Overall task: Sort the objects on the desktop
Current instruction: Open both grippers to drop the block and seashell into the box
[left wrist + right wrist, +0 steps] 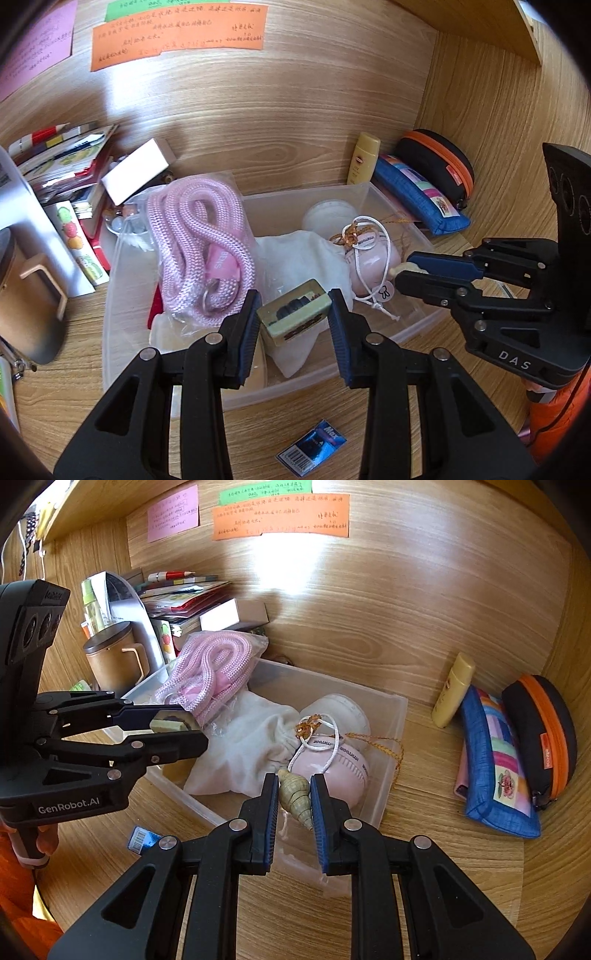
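Note:
A clear plastic bin (295, 197) (391, 709) sits on the wooden desk. It holds a bagged pink rope (199, 243) (210, 664), a white cloth pouch (299, 251) (251, 746) and a pink round device (373, 266) (343, 771) with a white cord. My left gripper (293, 317) (173, 725) is shut on a small clear resin block (293, 317) (166, 724) above the bin's front. My right gripper (294, 797) (400, 271) is shut on a tan spiral seashell (295, 795) over the bin's near right side.
A small blue packet (312, 448) (142, 840) lies on the desk in front of the bin. A yellow tube (452, 690), a blue patchwork pouch (495, 764) and a black-orange case (543, 734) lie at the right. Books (177, 590), a white box (232, 614) and a brown mug (114, 657) crowd the left.

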`<state>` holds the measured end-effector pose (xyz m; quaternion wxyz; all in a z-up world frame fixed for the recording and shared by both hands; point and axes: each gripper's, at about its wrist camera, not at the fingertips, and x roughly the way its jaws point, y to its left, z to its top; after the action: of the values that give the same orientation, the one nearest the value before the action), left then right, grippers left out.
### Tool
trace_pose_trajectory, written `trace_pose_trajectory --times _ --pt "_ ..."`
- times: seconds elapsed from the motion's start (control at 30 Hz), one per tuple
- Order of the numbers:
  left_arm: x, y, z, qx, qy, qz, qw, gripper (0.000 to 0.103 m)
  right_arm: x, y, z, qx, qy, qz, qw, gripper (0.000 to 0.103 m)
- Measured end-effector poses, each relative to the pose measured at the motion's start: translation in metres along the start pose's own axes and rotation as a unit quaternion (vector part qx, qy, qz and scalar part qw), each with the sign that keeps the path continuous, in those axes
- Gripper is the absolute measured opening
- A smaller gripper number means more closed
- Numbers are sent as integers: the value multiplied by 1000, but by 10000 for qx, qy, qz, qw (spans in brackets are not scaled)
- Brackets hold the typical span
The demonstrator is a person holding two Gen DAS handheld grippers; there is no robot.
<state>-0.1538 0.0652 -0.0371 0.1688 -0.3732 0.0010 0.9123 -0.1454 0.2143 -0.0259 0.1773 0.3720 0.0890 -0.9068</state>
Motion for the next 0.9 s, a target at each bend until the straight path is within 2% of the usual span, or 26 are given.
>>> trace_pose_trajectory --times 0.2,0.7,0.9 --pt "11 1 -1 -24 143 -70 9999 36 8 2 1 -55 76 66 9999 16" --pt "9 4 -1 -32 155 -84 9998 36 13 11 2 -284 113 -27 9995 16" --pt "0 5 -3 -68 87 -119 9999 41 6 13 2 -290 81 -98 9995 18"
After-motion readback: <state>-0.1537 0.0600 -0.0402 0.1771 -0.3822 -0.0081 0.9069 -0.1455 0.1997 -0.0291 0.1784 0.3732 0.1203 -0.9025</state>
